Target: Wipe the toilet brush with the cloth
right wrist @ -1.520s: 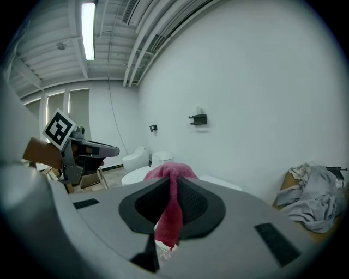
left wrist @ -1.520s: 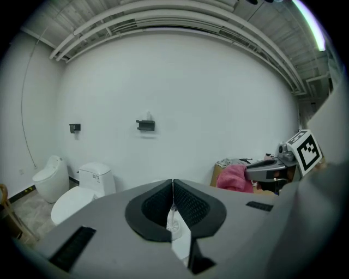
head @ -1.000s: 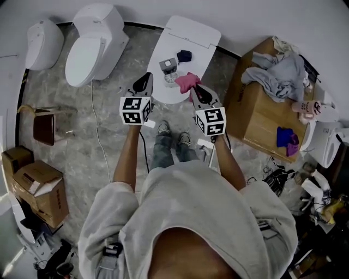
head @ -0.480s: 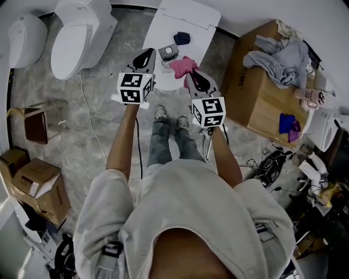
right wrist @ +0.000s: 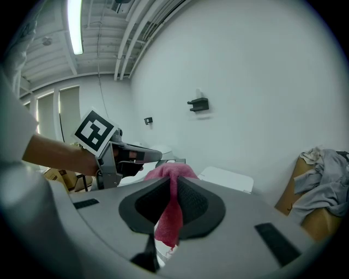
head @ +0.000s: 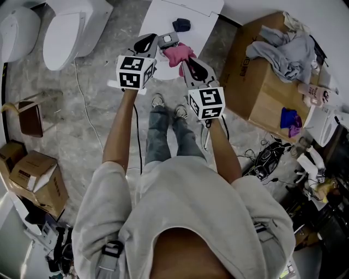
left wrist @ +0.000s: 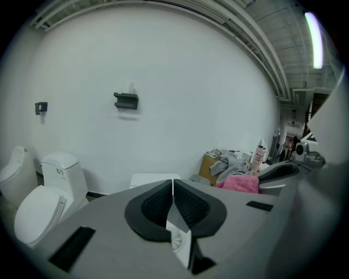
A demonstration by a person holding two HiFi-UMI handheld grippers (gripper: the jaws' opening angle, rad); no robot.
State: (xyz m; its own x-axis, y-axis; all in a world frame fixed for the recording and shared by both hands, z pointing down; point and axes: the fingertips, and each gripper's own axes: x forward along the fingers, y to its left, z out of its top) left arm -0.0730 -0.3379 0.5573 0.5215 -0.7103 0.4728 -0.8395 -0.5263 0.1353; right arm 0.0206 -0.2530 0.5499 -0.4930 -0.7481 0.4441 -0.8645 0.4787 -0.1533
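Note:
A pink cloth [head: 179,53] hangs pinched in my right gripper [head: 185,61], which is shut on it; in the right gripper view the cloth [right wrist: 168,218] runs down between the jaws of the right gripper [right wrist: 173,190]. The toilet brush [head: 168,39], small and grey, is at the tip of my left gripper [head: 153,40], above the white closed toilet lid [head: 188,12]. In the left gripper view the left gripper [left wrist: 173,188] has its jaws together on a thin white part of the brush [left wrist: 177,240], with the pink cloth [left wrist: 240,182] just to the right.
A dark blue object [head: 181,23] lies on the lid. Another white toilet [head: 71,32] stands at the left, a cardboard box [head: 262,87] with grey clothes [head: 289,52] at the right. A brown stool [head: 30,117] and cartons [head: 32,180] sit on the floor at the left.
Both grippers have moved forward over the toilet lid. The left gripper has come closer to the grey brush. The pink cloth has stayed in the right gripper.

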